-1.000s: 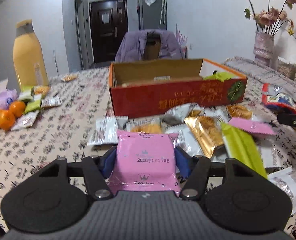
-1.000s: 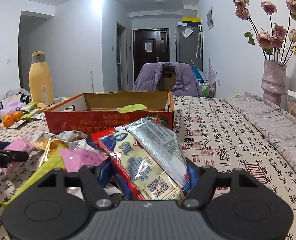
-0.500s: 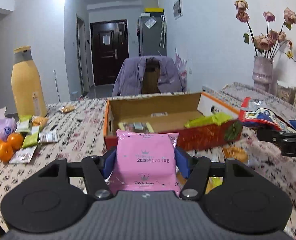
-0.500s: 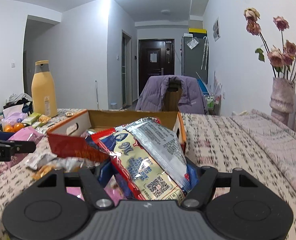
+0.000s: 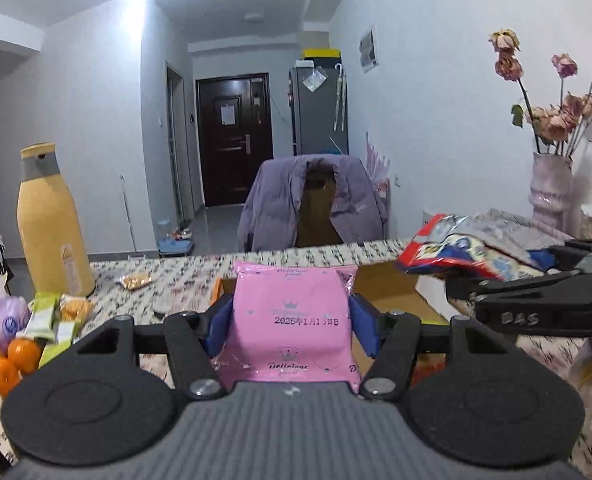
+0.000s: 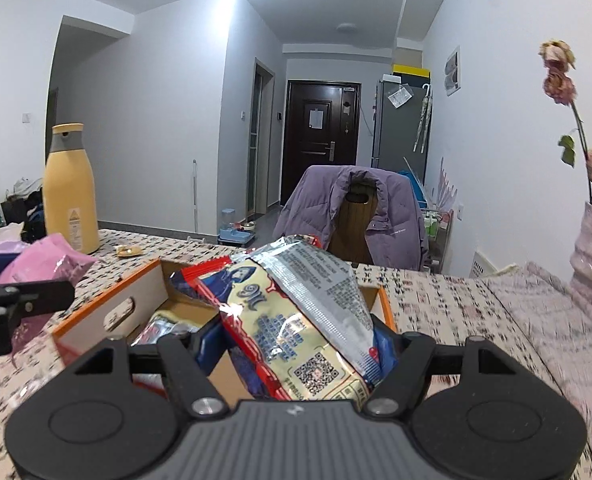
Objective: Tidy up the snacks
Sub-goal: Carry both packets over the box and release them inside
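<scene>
My left gripper is shut on a pink snack packet and holds it above the near edge of the orange cardboard box. My right gripper is shut on a red, blue and silver snack bag and holds it over the open box, which has snack packets inside. The right gripper and its bag show at the right of the left wrist view. The left gripper's pink packet shows at the left of the right wrist view.
A tall yellow bottle stands at the far left of the patterned table. Oranges, small green packets and a loose wrapped snack lie near it. A vase of dried roses stands at the right. A chair with a purple jacket is behind the table.
Both grippers have risen and moved forward over the box, each still holding its packet. The pile of snacks in front of the box has dropped out of view.
</scene>
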Demonstrator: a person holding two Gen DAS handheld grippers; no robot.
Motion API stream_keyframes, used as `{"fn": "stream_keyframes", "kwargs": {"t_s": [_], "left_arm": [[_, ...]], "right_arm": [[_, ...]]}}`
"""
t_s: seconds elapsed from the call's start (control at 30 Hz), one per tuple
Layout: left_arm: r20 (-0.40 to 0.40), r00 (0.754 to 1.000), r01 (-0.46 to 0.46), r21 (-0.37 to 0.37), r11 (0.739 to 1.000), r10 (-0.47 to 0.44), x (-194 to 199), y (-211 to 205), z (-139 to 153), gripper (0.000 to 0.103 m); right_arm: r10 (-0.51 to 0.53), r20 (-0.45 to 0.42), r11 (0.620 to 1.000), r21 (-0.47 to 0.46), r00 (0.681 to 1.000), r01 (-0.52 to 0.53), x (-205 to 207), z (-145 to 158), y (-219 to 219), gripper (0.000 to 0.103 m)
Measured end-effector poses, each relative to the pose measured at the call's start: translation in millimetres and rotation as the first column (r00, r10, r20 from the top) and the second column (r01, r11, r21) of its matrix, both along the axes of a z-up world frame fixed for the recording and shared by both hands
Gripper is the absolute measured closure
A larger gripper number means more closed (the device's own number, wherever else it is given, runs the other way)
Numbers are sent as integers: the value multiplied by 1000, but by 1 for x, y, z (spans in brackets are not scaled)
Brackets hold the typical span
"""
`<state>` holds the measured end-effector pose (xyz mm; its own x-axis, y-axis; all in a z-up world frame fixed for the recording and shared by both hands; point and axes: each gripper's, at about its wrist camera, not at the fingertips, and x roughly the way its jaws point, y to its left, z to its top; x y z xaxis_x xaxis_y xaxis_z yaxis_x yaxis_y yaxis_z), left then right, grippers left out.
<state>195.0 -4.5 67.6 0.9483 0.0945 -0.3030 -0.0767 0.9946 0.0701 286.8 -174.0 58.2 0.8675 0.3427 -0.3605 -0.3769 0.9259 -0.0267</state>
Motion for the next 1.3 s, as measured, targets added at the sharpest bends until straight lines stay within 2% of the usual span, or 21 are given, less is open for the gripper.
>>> {"fn": "stream_keyframes", "kwargs": {"t_s": [0.2, 0.27, 0.33, 0.43, 0.53, 0.67, 0.87, 0.9, 0.97, 1.0, 1.03, 1.07, 1.1, 1.3], "left_arm": [[10, 999, -38, -1, 999, 38, 42, -3, 4, 41], [6, 998, -56, -22, 998, 56, 56, -1, 2, 41], [-5, 997, -74, -43, 996, 73, 69, 1, -4, 41], [-30, 995, -93, -35, 995, 92, 83, 4, -22, 41], [-51, 995, -85, -37, 996, 83, 92, 9, -38, 41], [-56, 995, -78, 7, 997, 78, 96, 9, -51, 41], [-63, 996, -60, -16, 998, 59, 95, 13, -61, 39], [-53, 997, -64, -17, 998, 63, 93, 14, -62, 36], [-31, 997, -70, -27, 997, 69, 91, 17, -60, 19], [-15, 997, -73, -34, 997, 72, 89, 18, -58, 8], [6, 997, -75, -37, 997, 75, 86, 19, -56, 0], [25, 997, -76, -35, 996, 77, 83, 18, -55, 0], [38, 996, -80, -29, 996, 81, 81, 17, -53, 0], [44, 995, -90, -24, 996, 91, 80, 15, -51, 0]], "right_arm": [[-13, -20, 1000, -17, 1000, 13, 37, -6, 17, 32], [-25, -25, 1000, -12, 999, 25, 44, -12, 19, 32], [-52, -17, 998, -27, 998, 52, 52, -19, 21, 32], [-84, -3, 995, -56, 996, 84, 59, -31, 22, 32], [-70, 4, 995, -74, 998, 70, 62, -41, 21, 32], [-52, -28, 995, -81, 998, 50, 69, -47, 23, 32], [-51, -54, 997, -59, 997, 48, 68, -48, 20, 30], [-50, -60, 997, -53, 997, 47, 68, -48, 19, 30], [-50, -65, 998, -44, 997, 47, 68, -48, 15, 20], [-49, -62, 998, -43, 997, 46, 67, -48, 14, 14], [-49, -59, 998, -43, 997, 46, 66, -48, 13, 12], [-51, -55, 998, -44, 997, 49, 65, -48, 12, 2], [-56, -48, 998, -45, 997, 54, 64, -48, 11, 0], [-64, -37, 998, -18, 997, 64, 59, -43, 6, 0]]}}
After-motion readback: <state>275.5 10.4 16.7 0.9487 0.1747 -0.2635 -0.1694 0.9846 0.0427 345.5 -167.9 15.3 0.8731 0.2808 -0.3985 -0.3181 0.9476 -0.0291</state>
